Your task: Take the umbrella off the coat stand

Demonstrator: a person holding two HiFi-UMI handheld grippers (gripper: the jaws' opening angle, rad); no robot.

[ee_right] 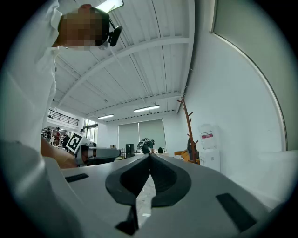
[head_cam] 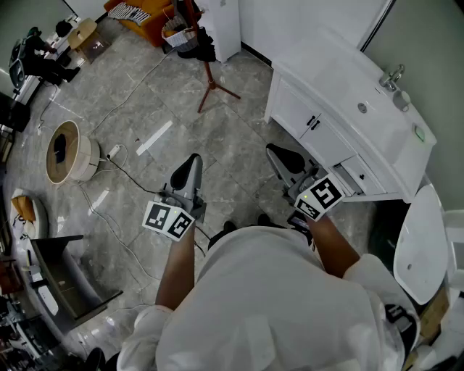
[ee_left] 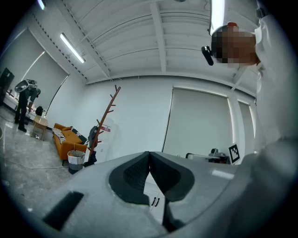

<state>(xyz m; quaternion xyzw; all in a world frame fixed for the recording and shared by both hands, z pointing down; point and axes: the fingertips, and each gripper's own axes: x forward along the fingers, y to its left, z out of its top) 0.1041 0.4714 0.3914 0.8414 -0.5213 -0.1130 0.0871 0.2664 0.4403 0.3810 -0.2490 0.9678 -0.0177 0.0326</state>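
The brown wooden coat stand [head_cam: 210, 72] rises from the grey floor at the back, well ahead of both grippers. In the left gripper view the coat stand [ee_left: 106, 116] shows its branching pegs, and a dark bundle [ee_left: 93, 135] that looks like the umbrella hangs low on it. In the right gripper view the coat stand [ee_right: 188, 125] is far off by the white wall. My left gripper [head_cam: 191, 165] and right gripper [head_cam: 278, 153] are held level close to the person's body. The jaws of each meet at the tips, with nothing between them.
A white cabinet with a sink [head_cam: 348, 123] runs along the right, close to the right gripper. An orange sofa [head_cam: 138, 18] and a basket [head_cam: 177, 36] stand beside the coat stand. A round floor unit [head_cam: 69, 152] and loose cables [head_cam: 116, 217] lie at the left.
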